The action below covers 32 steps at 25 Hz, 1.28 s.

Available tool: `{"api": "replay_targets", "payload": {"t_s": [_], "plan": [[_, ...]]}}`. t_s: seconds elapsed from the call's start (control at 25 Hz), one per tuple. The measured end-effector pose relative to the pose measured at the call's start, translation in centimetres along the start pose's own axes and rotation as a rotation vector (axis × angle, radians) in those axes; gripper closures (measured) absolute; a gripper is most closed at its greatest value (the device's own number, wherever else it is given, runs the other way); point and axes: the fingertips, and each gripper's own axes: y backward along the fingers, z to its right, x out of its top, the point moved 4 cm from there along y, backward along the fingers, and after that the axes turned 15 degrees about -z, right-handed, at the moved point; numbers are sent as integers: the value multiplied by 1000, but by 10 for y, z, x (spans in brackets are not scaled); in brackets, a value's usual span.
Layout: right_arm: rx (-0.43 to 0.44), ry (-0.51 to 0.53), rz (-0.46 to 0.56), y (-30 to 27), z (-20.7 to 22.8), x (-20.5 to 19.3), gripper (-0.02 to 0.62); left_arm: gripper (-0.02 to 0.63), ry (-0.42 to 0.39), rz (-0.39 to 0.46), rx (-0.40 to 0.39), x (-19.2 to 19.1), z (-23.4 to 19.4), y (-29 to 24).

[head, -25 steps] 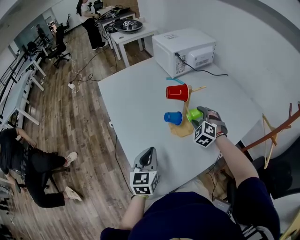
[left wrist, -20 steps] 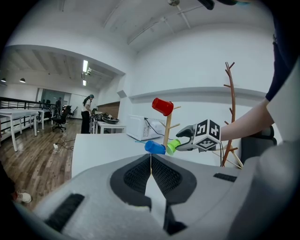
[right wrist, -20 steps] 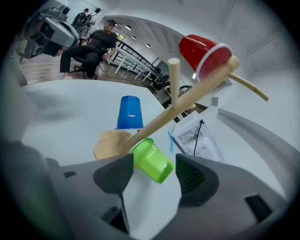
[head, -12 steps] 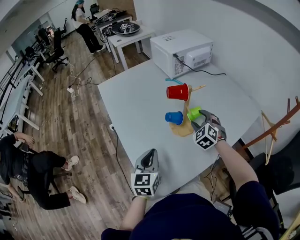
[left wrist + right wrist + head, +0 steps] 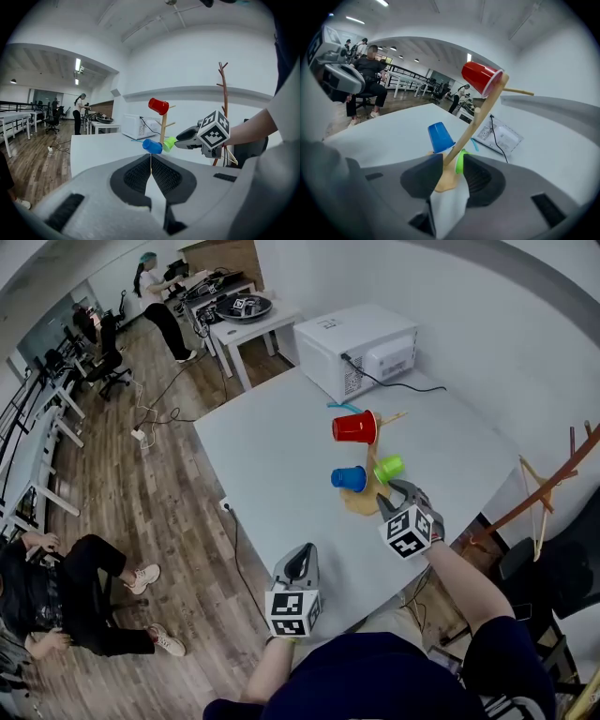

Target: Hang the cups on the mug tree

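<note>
A red cup (image 5: 354,427), a blue cup (image 5: 348,478) and a green cup (image 5: 389,468) hang on the wooden mug tree (image 5: 360,501) on a white table (image 5: 272,427). The right gripper (image 5: 398,489), just beside the green cup, has jaws apart that have just been closing, with nothing between them. The left gripper (image 5: 301,554) is closed tight and empty.

Three cups (image 5: 354,427) on wooden mug tree (image 5: 359,500)
</note>
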Motion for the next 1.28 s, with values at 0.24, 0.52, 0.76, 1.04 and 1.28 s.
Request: {"api": "replay_targets", "payload": {"t_s": [0.24,0.52,0.76,1.04,1.28], "plan": [[-4,-68,-5,11,-11,-3,511,586,-24,-2,-28,1,0,0],[9,-190,18,28,-19,-7,546,586,-49,-15,-67,-1,2,-3],[13,-277,61,44,-28,-8,554,586,-70,-23,-100,-2,5,-5],[4,-365,101,64,-45,-10,560,586,-85,-33,-135,-4,8,-8],[27,-451,132,79,-63,-10,561,586,-103,-32,-166,-6,12,-8]]}}
